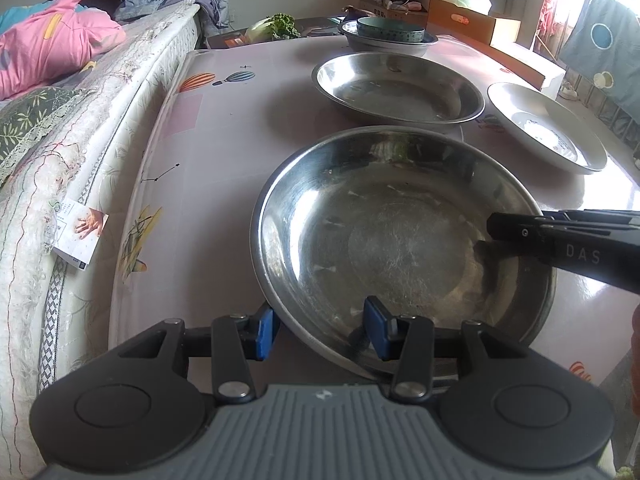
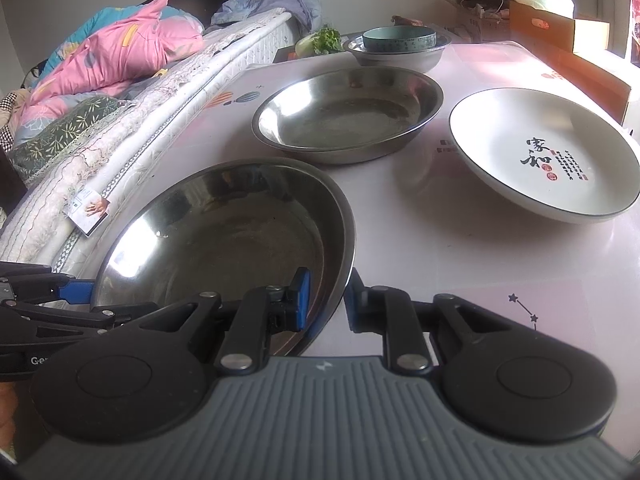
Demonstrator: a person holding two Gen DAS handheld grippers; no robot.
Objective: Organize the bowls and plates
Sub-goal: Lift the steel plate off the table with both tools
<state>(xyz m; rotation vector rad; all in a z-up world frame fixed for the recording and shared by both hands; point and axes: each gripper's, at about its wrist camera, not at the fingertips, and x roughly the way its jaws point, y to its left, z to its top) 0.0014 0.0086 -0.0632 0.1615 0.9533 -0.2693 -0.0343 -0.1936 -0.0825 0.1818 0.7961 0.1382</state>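
The near steel plate (image 1: 400, 236) lies closest to both cameras, at the near end of the pink table (image 1: 224, 128). The left gripper (image 1: 322, 332) straddles its near rim: one blue pad sits outside the wall, the other inside the dish. The jaws stand partly apart, and whether the pads actually press on the rim cannot be told. The right gripper (image 2: 326, 300) has its jaws nearly together and clamped on the same plate's right-hand rim, one blue pad inside and the other outside the wall. In the left wrist view its black finger reaches in over the plate's right side and carries the white letters "DAS"; in the right wrist view the left gripper's body shows the partial letters "Ge".

Beyond it rests a second steel plate (image 2: 348, 116), apart from the first. To the right lies a white ceramic plate (image 2: 544, 156) with a dark rim line, printed with large black Chinese characters, small columns of script and red seals. At the far end a teal bowl (image 2: 400, 38) sits inside a steel basin (image 2: 400, 56); the band of print around the bowl is too small to read. Just left of the basin lies a leafy vegetable (image 2: 320, 42). A small printed tag (image 1: 80, 232) picturing a hand hangs from the mattress (image 1: 72, 152) beside the table. Cardboard boxes (image 1: 472, 24) stand past the table's far corner.
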